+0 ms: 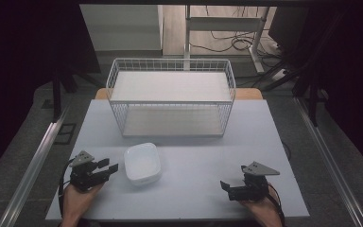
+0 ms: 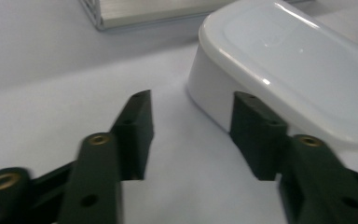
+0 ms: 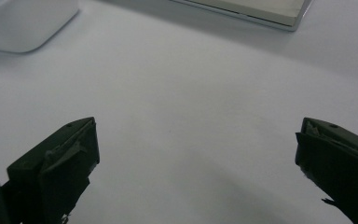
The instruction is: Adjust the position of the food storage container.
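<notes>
The white dish (image 1: pixel 142 163) lies upside down on the bench (image 1: pixel 194 189), a bit left of centre, w/ its flat bottom up. Left tool (image 1: pixel 109 166) sits just beside it at 9 o'clock, pointing to the dish. In the left gripper view the tool (image 2: pixel 191 130) has a gap between its jaws, nothing between them; one jaw is just at the dish (image 2: pixel 279 70) corner, but if it touches the wall I cannot tell. Right tool (image 1: pixel 225 185) rests well apart at 3 o'clock, near the front edge, jaws spread wide over bare bench, pinching nothing.

Behind the dish, at 12 o'clock, stands a white wire basket (image 1: pixel 170 97) w/ two flat shelves. The bench top is pale grey, matt, no marks. Around it is dark grey floor; metal rails run along both sides. Far back are desk legs (image 1: pixel 255 47) and loose cables (image 1: pixel 231 42).

The room corners are very dark, details not readable. Both forearms are cut off at the bottom edge.
</notes>
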The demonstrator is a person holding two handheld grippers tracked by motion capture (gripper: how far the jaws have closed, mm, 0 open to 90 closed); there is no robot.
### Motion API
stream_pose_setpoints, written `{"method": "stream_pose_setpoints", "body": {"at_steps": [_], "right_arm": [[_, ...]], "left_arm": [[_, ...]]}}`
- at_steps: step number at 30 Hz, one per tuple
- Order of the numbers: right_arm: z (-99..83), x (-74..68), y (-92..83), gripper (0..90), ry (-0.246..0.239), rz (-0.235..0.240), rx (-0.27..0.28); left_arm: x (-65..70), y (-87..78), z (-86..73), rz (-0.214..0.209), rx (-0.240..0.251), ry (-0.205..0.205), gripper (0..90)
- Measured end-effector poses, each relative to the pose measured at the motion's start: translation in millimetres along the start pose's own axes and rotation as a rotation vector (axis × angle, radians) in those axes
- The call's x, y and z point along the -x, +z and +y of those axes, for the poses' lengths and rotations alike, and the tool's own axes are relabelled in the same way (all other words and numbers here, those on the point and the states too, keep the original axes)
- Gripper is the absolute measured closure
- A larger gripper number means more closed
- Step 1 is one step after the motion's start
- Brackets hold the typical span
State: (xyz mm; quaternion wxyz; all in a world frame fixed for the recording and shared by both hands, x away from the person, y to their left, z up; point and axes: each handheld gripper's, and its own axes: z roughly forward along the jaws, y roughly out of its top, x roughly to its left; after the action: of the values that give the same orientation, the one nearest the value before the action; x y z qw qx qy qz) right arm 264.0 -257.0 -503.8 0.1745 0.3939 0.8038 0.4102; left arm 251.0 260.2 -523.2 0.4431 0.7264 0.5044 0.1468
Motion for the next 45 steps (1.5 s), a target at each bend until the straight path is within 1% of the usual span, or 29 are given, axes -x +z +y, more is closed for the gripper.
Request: {"method": "stream_pose_setpoints", "body": {"at_steps": [2, 3, 4, 5, 6, 8, 9, 10, 11, 12, 13, 16, 19, 20, 22, 24, 26, 28, 29, 32, 35, 36, 38, 39, 40, 41, 42, 43, 45], "right_arm": [[0.2, -0.7, 0.4, 0.0, -0.001, -0.003, -0.005], [0.4, -1.0, 0.9, 0.0, -0.007, -0.007, -0.012], [1.0, -1.7, 1.6, 0.0, -0.008, -0.011, -0.017], [1.0, -1.7, 1.6, 0.0, -0.008, -0.011, -0.017], [1.7, -2.1, 1.9, 0.3, -0.003, -0.010, -0.019], [2.2, -1.8, 2.5, 1.4, 0.003, -0.009, -0.023], [2.2, -1.4, 2.7, 2.3, 0.008, -0.010, -0.025], [2.2, -1.4, 2.7, 2.3, 0.008, -0.010, -0.025], [2.1, -0.8, 2.6, 3.5, 0.015, -0.012, -0.029], [2.0, 1.0, 2.2, 6.3, 0.030, -0.005, -0.029], [2.2, 2.0, 1.8, 7.5, 0.035, 0.000, -0.025], [3.2, 2.3, 0.5, 10.4, 0.041, 0.005, -0.018], [3.4, 2.3, 0.6, 13.2, 0.042, 0.009, -0.022], [3.3, 2.4, 0.7, 14.3, 0.043, 0.013, -0.024], [3.2, 2.4, 0.7, 15.5, 0.044, 0.019, -0.029], [3.2, 2.0, 0.8, 17.6, 0.043, 0.025, -0.040], [3.3, 2.0, 0.8, 18.2, 0.044, 0.029, -0.040], [3.6, 2.3, 0.5, 19.1, 0.053, 0.035, -0.038], [3.7, 2.3, 0.3, 19.5, 0.054, 0.035, -0.038], [4.2, 2.5, -0.2, 20.2, 0.053, 0.039, -0.036], [4.5, 1.9, -0.3, 21.7, 0.050, 0.040, -0.040], [4.5, 1.7, -0.3, 22.0, 0.047, 0.038, -0.040], [4.6, 1.1, -0.7, 23.2, 0.040, 0.036, -0.041], [4.6, 0.9, -0.8, 24.3, 0.037, 0.038, -0.043], [4.6, 0.9, -0.8, 24.3, 0.037, 0.038, -0.043], [4.5, 1.1, -0.3, 25.0, 0.036, 0.040, -0.047], [4.5, 1.1, -0.3, 25.0, 0.036, 0.040, -0.047], [4.7, 0.9, -0.2, 25.5, 0.039, 0.042, -0.050], [5.1, 0.6, -0.2, 27.2, 0.033, 0.043, -0.051]], "left_arm": [[0.3, 2.2, 1.7, 0.000, 0.001, 0.002, 59.2], [0.6, 4.4, 3.5, 0.005, 0.000, 0.007, 59.2], [0.5, 5.5, 4.4, 0.010, -0.001, 0.010, 68.3], [0.3, 7.0, 5.5, 0.012, -0.005, 0.005, 68.3], [-0.6, 8.7, 6.6, 0.006, -0.008, 0.003, 76.0], [-0.6, 14.8, 10.5, 0.000, -0.023, 0.005, 81.6], [-0.6, 14.8, 10.5, 0.000, -0.023, 0.005, 83.8], [-1.2, 17.6, 12.2, -0.006, -0.024, 0.005, 83.8], [-1.7, 20.4, 14.0, -0.012, -0.026, 0.002, 85.6], [-1.5, 26.8, 18.0, -0.021, -0.032, 0.004, 88.6], [-1.2, 29.7, 20.0, -0.026, -0.036, 0.012, 89.4], [-0.3, 34.8, 23.5, -0.024, -0.039, 0.017, 89.8], [-0.4, 42.1, 28.0, -0.043, -0.038, 0.011, 89.8], [1.0, 47.0, 31.4, -0.053, -0.040, 0.019, 89.8], [2.0, 49.3, 33.1, -0.058, -0.044, 0.025, 89.8], [5.5, 56.4, 37.0, -0.087, -0.049, 0.029, 89.8], [7.1, 58.7, 38.1, -0.093, -0.051, 0.032, 89.8], [10.4, 63.1, 40.5, -0.108, -0.055, 0.038, 89.8], [12.6, 66.3, 41.8, -0.122, -0.056, 0.041, 89.8], [18.6, 73.2, 44.8, -0.147, -0.066, 0.054, 89.9], [26.1, 81.1, 48.0, -0.172, -0.081, 0.076, 89.9], [29.4, 83.8, 49.0, -0.178, -0.085, 0.084, 89.8], [37.4, 90.0, 50.9, -0.203, -0.091, 0.093, 89.9], [45.0, 95.0, 51.6, -0.222, -0.099, 0.110, 89.9], [45.0, 95.0, 51.6, -0.222, -0.099, 0.110, 89.9], [54.0, 100.6, 51.5, -0.231, -0.116, 0.141, 89.9], [54.0, 100.6, 51.5, -0.231, -0.116, 0.141, 89.9], [57.6, 102.7, 51.7, -0.236, -0.123, 0.160, 89.9], [58.8, 101.5, 52.6, -0.219, -0.119, 0.172, 89.9]]}}
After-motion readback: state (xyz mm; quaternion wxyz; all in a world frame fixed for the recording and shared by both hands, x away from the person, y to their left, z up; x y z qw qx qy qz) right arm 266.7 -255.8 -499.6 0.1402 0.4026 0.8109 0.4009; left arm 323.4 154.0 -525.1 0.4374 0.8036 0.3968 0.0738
